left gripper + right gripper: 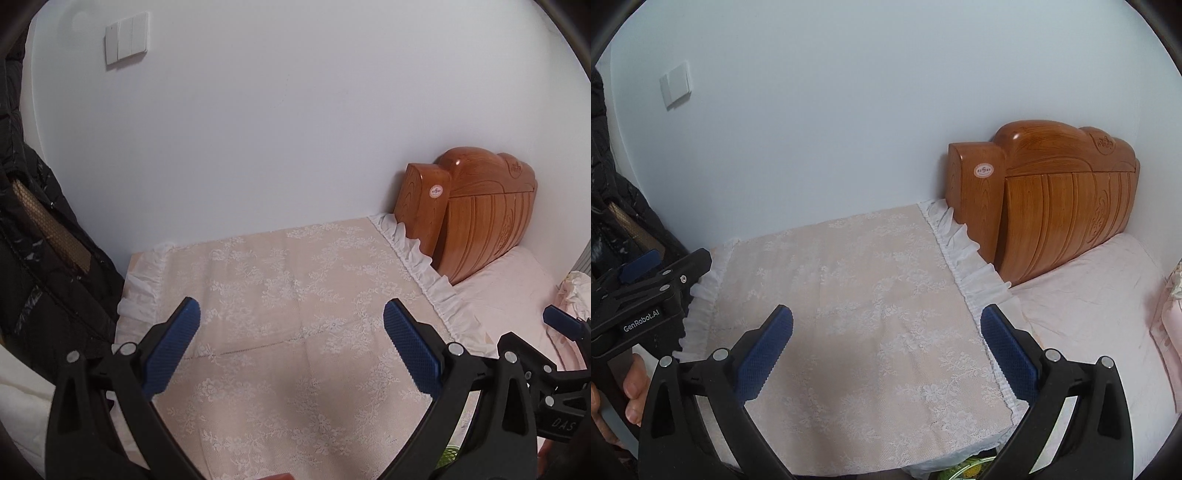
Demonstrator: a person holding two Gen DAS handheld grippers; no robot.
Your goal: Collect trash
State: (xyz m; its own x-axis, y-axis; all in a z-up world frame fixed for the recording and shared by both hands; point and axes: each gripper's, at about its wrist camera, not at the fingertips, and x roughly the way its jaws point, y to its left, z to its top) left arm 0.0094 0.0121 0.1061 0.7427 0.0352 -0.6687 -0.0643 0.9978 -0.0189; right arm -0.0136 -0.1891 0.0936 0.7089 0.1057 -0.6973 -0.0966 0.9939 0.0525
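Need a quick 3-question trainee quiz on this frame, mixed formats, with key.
1. True or false: the left gripper holds a piece of trash.
2. Multiple choice: what lies on the surface under both grippers? A) a lace cloth with a ruffled white trim B) a newspaper C) a green towel
3. Fill in: the wooden headboard carries a small round ____ on its end post.

Key:
1. False. The left gripper and the right gripper are both open and empty above the lace cloth.
2. A
3. sticker
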